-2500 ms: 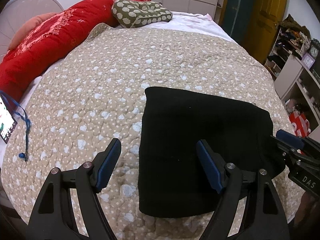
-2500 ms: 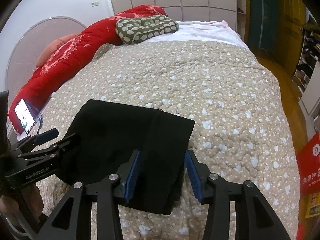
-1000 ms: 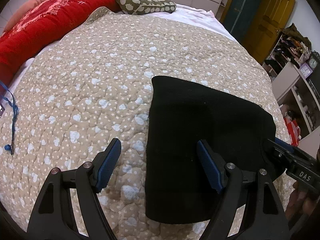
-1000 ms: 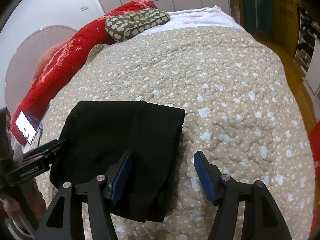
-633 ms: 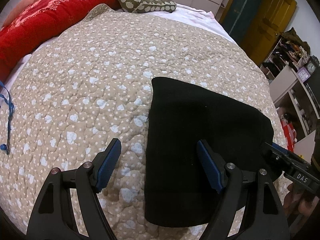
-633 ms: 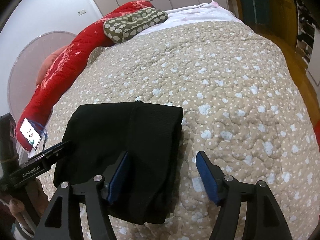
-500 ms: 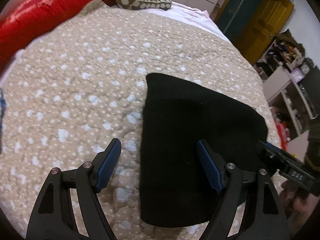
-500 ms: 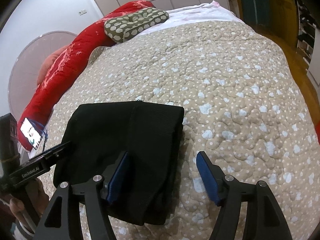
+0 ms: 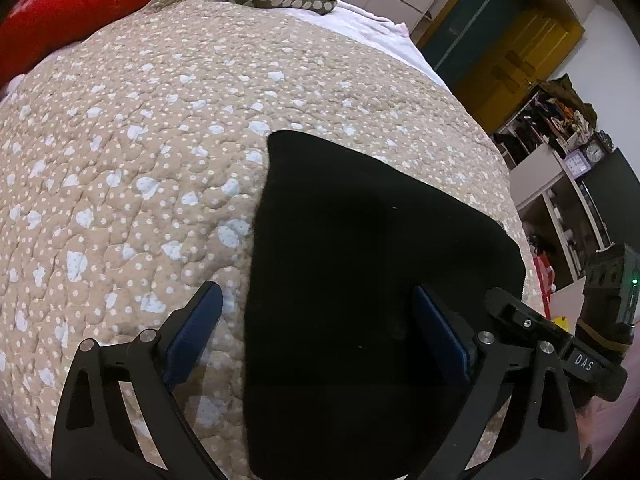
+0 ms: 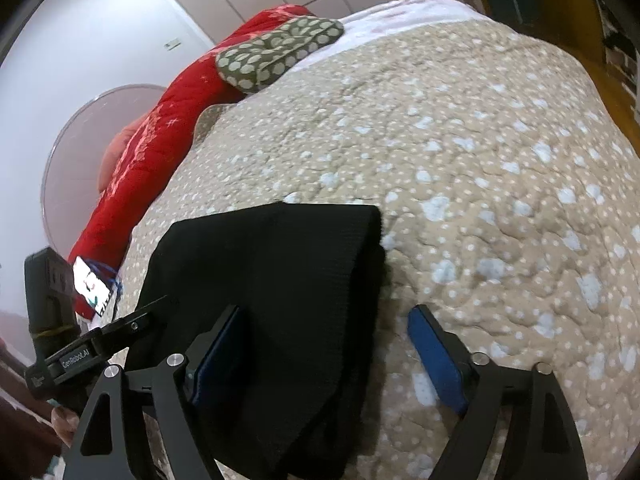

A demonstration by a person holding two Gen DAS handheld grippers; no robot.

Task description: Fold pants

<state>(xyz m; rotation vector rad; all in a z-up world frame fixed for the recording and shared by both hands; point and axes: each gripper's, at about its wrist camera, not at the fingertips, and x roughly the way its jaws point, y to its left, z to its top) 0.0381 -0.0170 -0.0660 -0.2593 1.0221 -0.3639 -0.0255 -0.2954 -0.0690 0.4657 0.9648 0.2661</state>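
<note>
The black pants (image 9: 360, 280) lie folded into a compact rectangle on the beige quilted bedspread (image 9: 140, 140), near the bed's front edge. My left gripper (image 9: 320, 332) is open and empty, straddling the pants' left edge just above them. My right gripper (image 10: 324, 348) is open and empty over the pants' right edge (image 10: 280, 280). The right gripper shows at the right of the left wrist view (image 9: 532, 332); the left gripper shows at the lower left of the right wrist view (image 10: 112, 340).
A red duvet (image 10: 148, 148) and a spotted green pillow (image 10: 276, 52) lie at the head of the bed. A lit phone with a blue cord (image 10: 90, 284) lies at the bed's left edge. Shelves (image 9: 560, 184) and a yellow door (image 9: 512, 60) stand to the right.
My right gripper opened and let go of the pants' right edge. Both grippers tilted and drew back slightly. The folded pants stayed in place.
</note>
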